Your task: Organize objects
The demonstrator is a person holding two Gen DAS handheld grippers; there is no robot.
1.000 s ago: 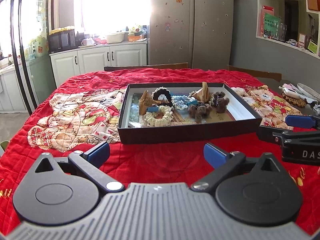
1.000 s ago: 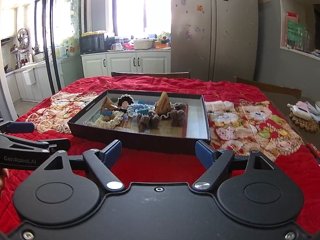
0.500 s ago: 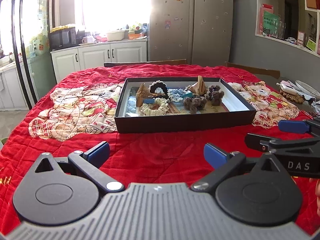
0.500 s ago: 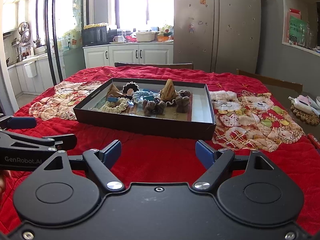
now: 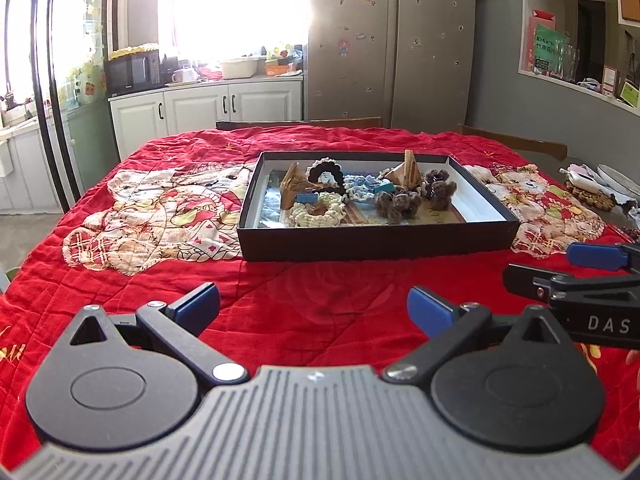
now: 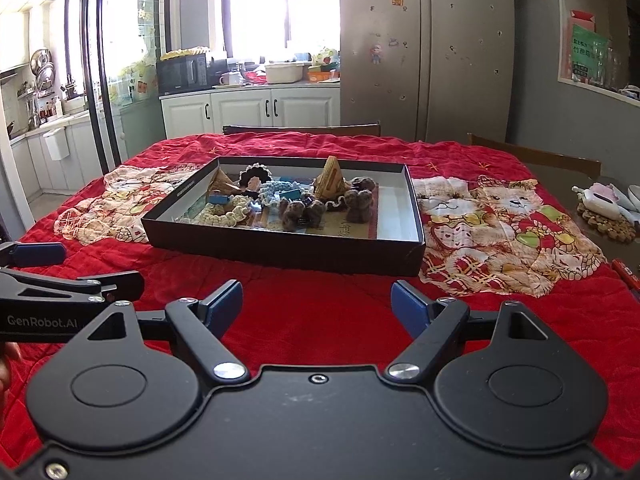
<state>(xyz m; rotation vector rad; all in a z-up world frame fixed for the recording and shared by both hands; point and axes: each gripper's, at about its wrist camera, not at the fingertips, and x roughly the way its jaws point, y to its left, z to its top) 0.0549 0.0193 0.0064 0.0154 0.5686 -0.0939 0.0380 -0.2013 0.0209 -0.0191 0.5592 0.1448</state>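
The black tray (image 5: pixel 376 240) of heaped hair ties and clips (image 5: pixel 356 198) sits mid-table on the red quilt (image 5: pixel 304 300), well ahead of the left gripper (image 5: pixel 314 306) and right gripper (image 6: pixel 316 300), both spread apart and empty, so I'd approach low and single out one edge piece

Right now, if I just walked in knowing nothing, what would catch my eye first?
Probably the bright red quilt with its teddy-bear patches covering the table. At its middle sits a shallow black box heaped with fuzzy hair scrunchies and small clips. Nearest the cameras, the left claw and right claw both hover open, holding nothing.
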